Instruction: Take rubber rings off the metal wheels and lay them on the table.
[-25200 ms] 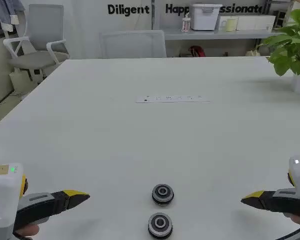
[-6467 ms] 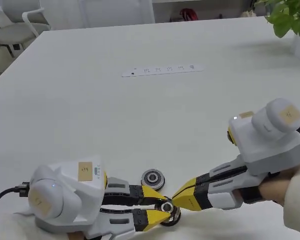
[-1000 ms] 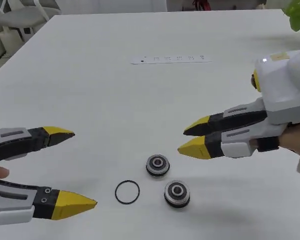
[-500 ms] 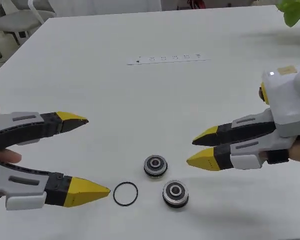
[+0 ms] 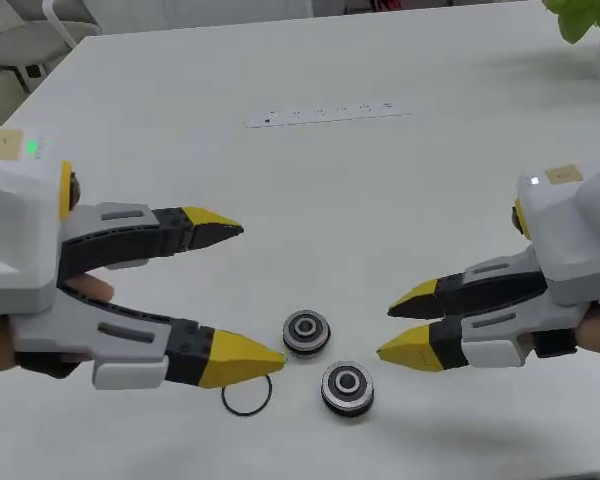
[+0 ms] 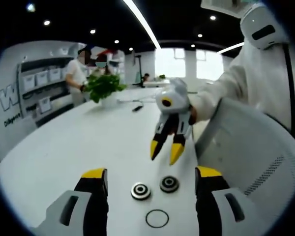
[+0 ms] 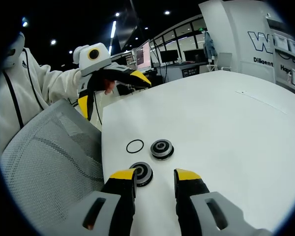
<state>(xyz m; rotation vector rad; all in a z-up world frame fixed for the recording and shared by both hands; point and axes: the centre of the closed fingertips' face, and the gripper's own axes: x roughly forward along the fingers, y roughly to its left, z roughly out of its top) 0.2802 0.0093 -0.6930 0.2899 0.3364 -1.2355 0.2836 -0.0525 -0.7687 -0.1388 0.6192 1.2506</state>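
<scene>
Two metal wheels lie near the table's front edge, one (image 5: 306, 332) farther and one (image 5: 346, 387) nearer; a thin black rubber ring (image 5: 246, 397) lies flat to their left. My left gripper (image 5: 260, 292) is wide open, and its lower jaw covers part of the ring. My right gripper (image 5: 386, 331) hovers open, jaws a little apart, just right of the wheels. The left gripper view has my gripper (image 6: 150, 172) above both wheels (image 6: 140, 191) (image 6: 169, 184) and the ring (image 6: 157, 218). In the right gripper view my gripper (image 7: 155, 173) points at the near wheel (image 7: 141, 173), beside the other wheel (image 7: 162, 148) and the ring (image 7: 134, 146).
A white power strip (image 5: 328, 111) lies across the middle of the white table (image 5: 400, 200). A leafy plant (image 5: 580, 15) stands at the back right and an office chair (image 5: 20, 30) at the back left. A mesh chair back (image 7: 49, 157) is close behind the table's front edge.
My left gripper has moved right, toward the wheels, and its lower jaw now overlaps the ring. My right gripper has dropped lower beside the wheels. Wheels and ring have stayed put.
</scene>
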